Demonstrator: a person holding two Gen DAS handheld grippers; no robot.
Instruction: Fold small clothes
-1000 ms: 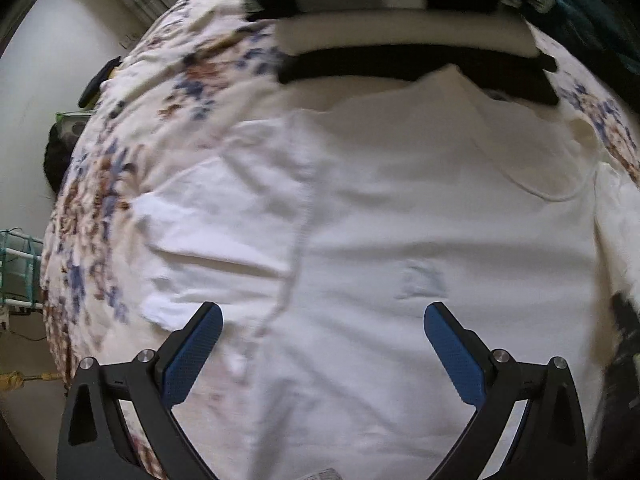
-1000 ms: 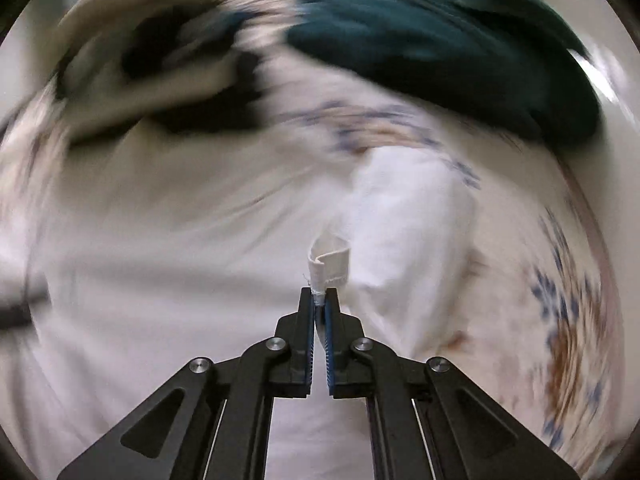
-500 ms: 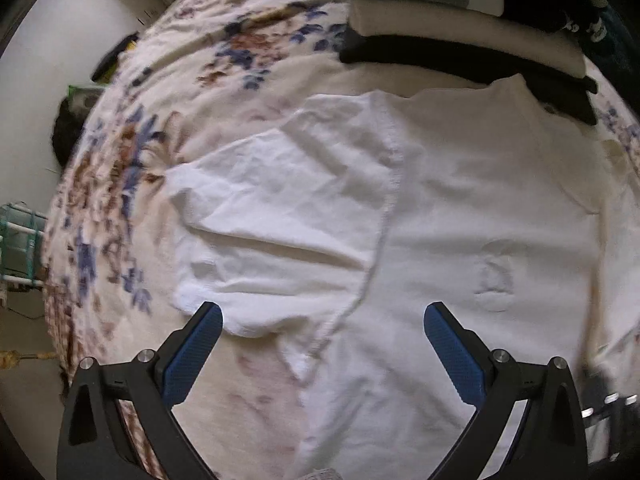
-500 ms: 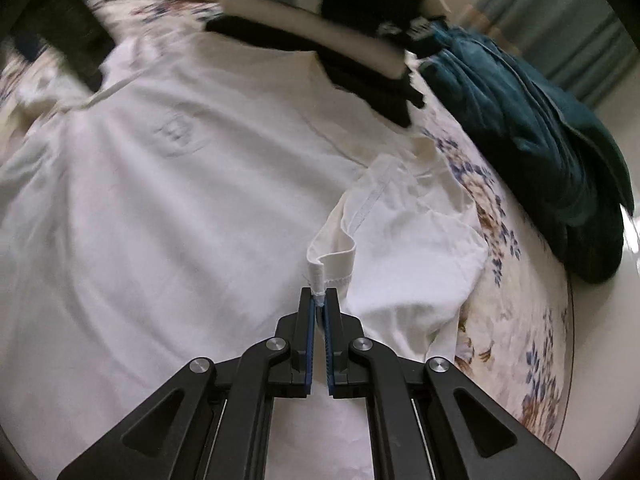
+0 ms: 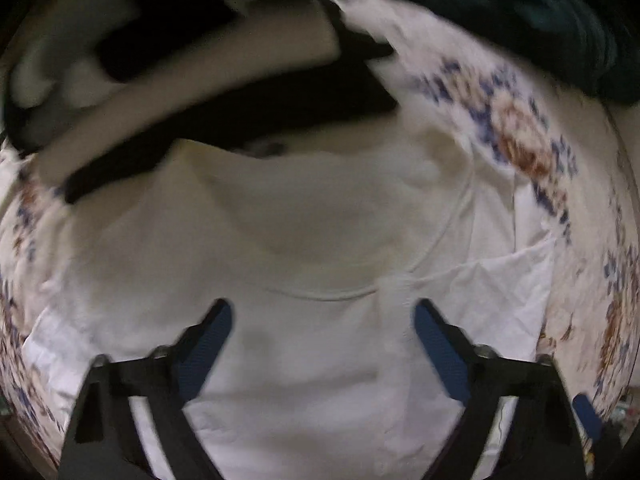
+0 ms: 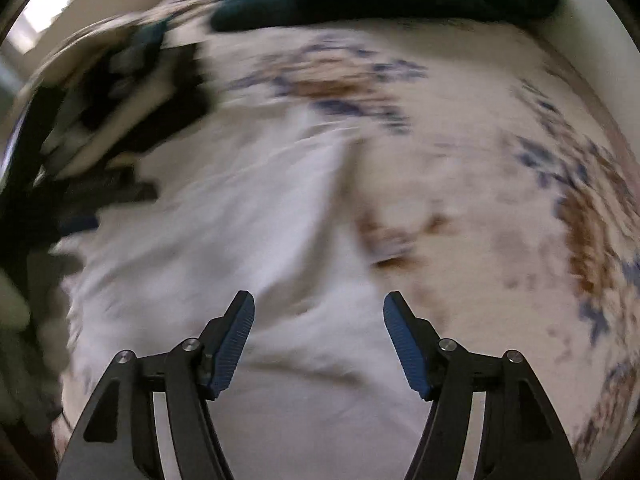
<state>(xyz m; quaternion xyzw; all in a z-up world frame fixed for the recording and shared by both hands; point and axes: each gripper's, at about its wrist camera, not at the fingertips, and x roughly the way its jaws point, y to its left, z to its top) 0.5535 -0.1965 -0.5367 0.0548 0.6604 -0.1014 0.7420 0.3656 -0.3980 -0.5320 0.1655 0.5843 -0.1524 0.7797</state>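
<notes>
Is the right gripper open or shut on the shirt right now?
Open. The right gripper has its blue pads wide apart with nothing between them; the white shirt lies on the bed below.

Both wrist views look down from close above, sharing the white shirt (image 5: 320, 240) and floral bedspread (image 6: 500, 200).

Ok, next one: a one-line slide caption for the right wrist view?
Open right tongs hover over a white shirt spread on a floral bedspread, motion-blurred.
</notes>
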